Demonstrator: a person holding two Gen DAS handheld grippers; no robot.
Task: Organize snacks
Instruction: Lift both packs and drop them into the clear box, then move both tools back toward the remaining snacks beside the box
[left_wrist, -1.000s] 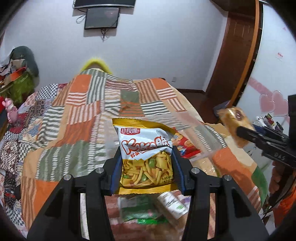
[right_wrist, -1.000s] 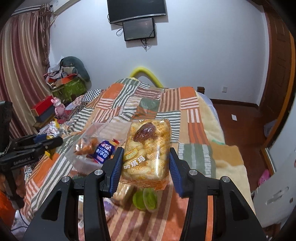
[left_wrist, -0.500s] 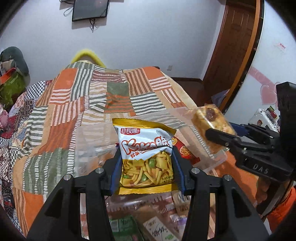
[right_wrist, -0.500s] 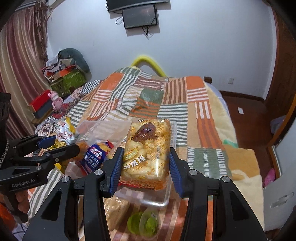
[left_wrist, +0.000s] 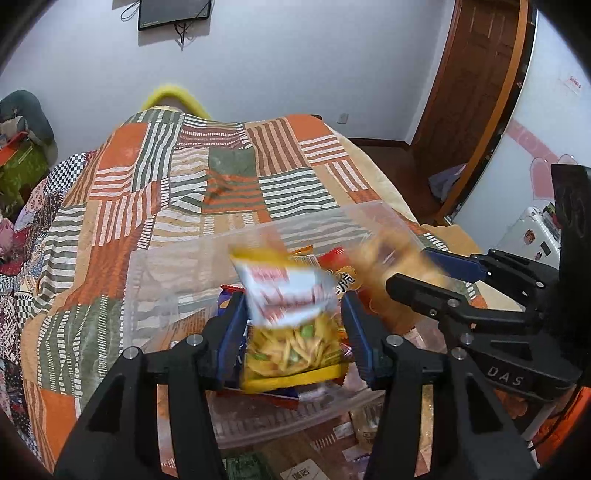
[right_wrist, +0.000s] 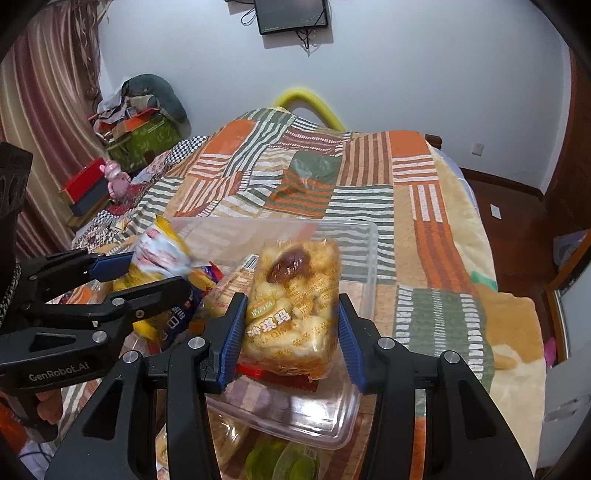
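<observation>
Risk: the yellow chip bag (left_wrist: 291, 325), blurred between the opening jaws of the left gripper (left_wrist: 293, 339), may tip past the clear bin (left_wrist: 166, 280) rim at 9 o'clock. The right gripper (right_wrist: 288, 332), angled steeply down over the bin, is clamped on the sachima pack (right_wrist: 295, 306).

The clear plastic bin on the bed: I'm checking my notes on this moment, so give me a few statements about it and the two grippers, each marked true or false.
1. The clear bin already holds snack packets. True.
2. The right gripper is empty. False: it grips the pastry pack.
3. The left gripper has a chip bag between its jaws. True; they are opening and the bag is blurred.
4. The bin sits on a bare wooden table. False: it rests on the patchwork quilt.
</observation>
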